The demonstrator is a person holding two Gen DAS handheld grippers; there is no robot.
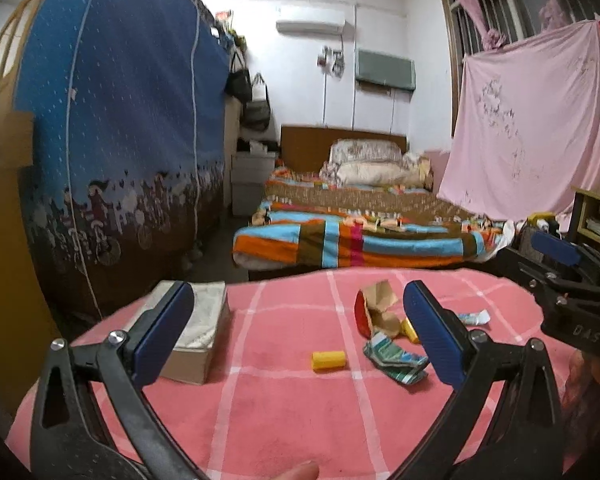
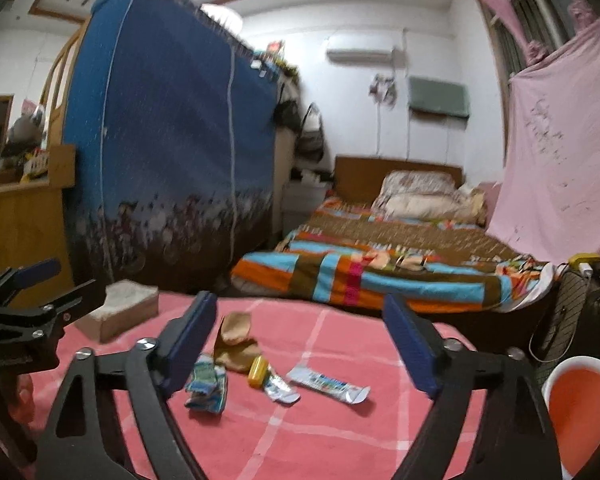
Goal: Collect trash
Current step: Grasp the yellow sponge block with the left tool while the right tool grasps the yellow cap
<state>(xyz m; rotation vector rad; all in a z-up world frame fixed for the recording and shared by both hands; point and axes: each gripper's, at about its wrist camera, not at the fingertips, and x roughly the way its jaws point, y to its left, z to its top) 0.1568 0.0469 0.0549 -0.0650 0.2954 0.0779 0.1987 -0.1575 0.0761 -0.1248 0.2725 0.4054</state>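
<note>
My right claw (image 2: 300, 344) hangs wide and empty over the table's (image 2: 340, 440) middle, framing the flattened toothpaste tube (image 2: 328, 386); left claw (image 1: 300, 328) likewise gapes, empty.

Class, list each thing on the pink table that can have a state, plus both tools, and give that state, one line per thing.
left tool: open, holding nothing
right tool: open, nothing between its pads
toothpaste tube: squeezed flat, lying down
green wrapper: crumpled, lying on the cloth
brown paper bag: torn open, crumpled
yellow cylinder: lying on its side
tissue box: flat on the table
orange bin: open, no trash visible inside
</note>
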